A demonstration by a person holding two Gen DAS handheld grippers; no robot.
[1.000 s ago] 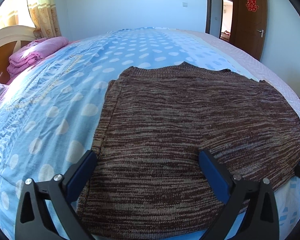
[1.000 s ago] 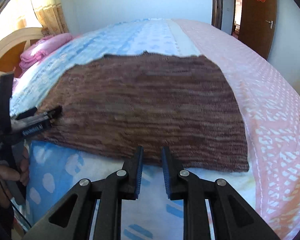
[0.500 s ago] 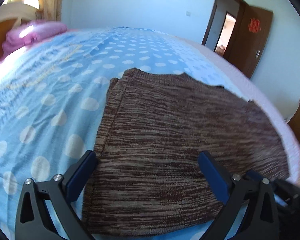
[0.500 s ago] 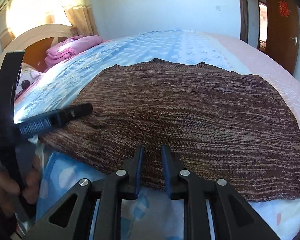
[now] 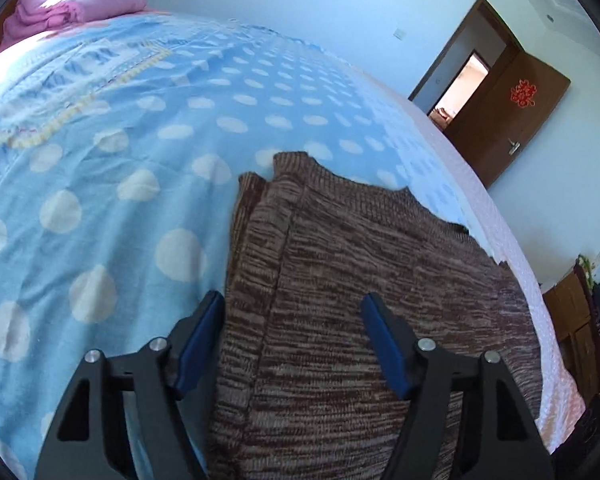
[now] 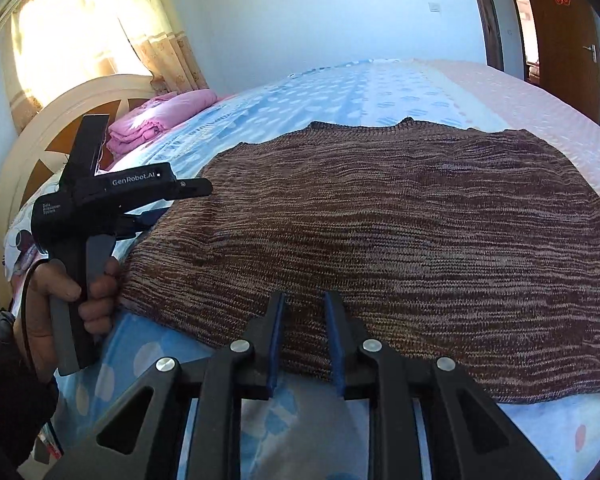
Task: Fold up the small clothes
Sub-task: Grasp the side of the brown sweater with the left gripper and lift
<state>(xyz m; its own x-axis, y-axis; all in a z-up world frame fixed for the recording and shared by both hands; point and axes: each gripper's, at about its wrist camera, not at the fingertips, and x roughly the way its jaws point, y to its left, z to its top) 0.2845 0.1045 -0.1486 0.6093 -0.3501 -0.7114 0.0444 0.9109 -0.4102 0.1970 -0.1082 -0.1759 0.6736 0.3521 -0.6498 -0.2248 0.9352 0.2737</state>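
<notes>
A brown knitted sweater [image 5: 372,280] lies flat on the blue polka-dot bedspread [image 5: 120,160]; it also shows in the right wrist view [image 6: 400,220]. My left gripper [image 5: 292,320] is open, its fingers straddling the sweater's left edge near the hem. In the right wrist view the left gripper [image 6: 188,188] shows from the side at the sweater's left edge. My right gripper [image 6: 302,316] has its jaws narrowly parted, a small gap between the pads, at the sweater's near hem, holding nothing.
Folded pink bedding [image 6: 160,116] lies by the wooden headboard [image 6: 52,132] at the bed's far left. A brown door [image 5: 508,120] stands open at the right wall. A pale pink sheet [image 6: 520,96] covers the bed's right side. Curtains [image 6: 80,40] hang by the window.
My left gripper moved left and closer to the sweater's left edge, with its jaws narrowing somewhat. My right gripper moved closer to the near hem; its narrow gap is unchanged.
</notes>
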